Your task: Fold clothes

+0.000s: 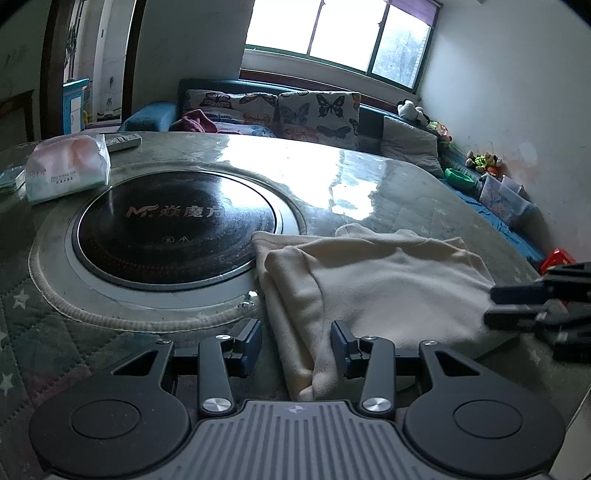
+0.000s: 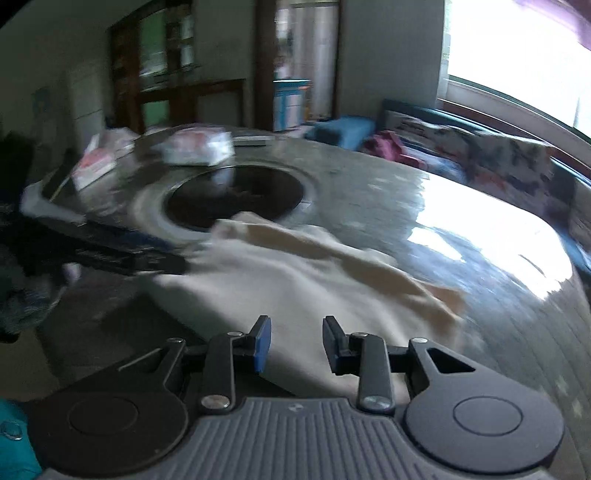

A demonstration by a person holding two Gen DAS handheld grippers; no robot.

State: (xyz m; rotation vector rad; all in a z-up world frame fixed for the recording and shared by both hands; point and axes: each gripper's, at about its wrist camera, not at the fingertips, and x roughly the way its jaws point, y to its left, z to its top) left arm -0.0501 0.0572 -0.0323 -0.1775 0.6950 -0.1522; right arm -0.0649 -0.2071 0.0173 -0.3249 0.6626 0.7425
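So the cream garment (image 1: pixel 373 291) is lying partly folded on the table (image 1: pixel 369 173), at about 4 o'clock from the round black cooktop (image 1: pixel 177 225) set into the tabletop. Its left edge just laps over the cooktop's metal rim, and there's a doubled-up fold running down toward me along that side.

My left gripper (image 1: pixel 295 350) is spread wide, nothing in it, with the near folded edge of the cloth sitting right between the two blue-padded fingers. Whether the pads actually touch the fabric, I can't tell.

My right gripper (image 2: pixel 297 345) is also spread apart and empty, hanging over the near part of the garment (image 2: pixel 295 280). That view is pretty motion-blurred so details are mush. From the left camera it pokes in at 3 o'clock, right at the cloth's right edge.

Further out: a pack of tissues (image 1: pixel 68 166) at 10 o'clock from the cooktop, a remote (image 1: pixel 123 141) just behind it. Past the table at 12 o'clock there's a sofa with butterfly cushions (image 1: pixel 317 114) under the window (image 1: pixel 343 33), and some plush toys (image 1: pixel 482 162) along the wall at 2 o'clock.
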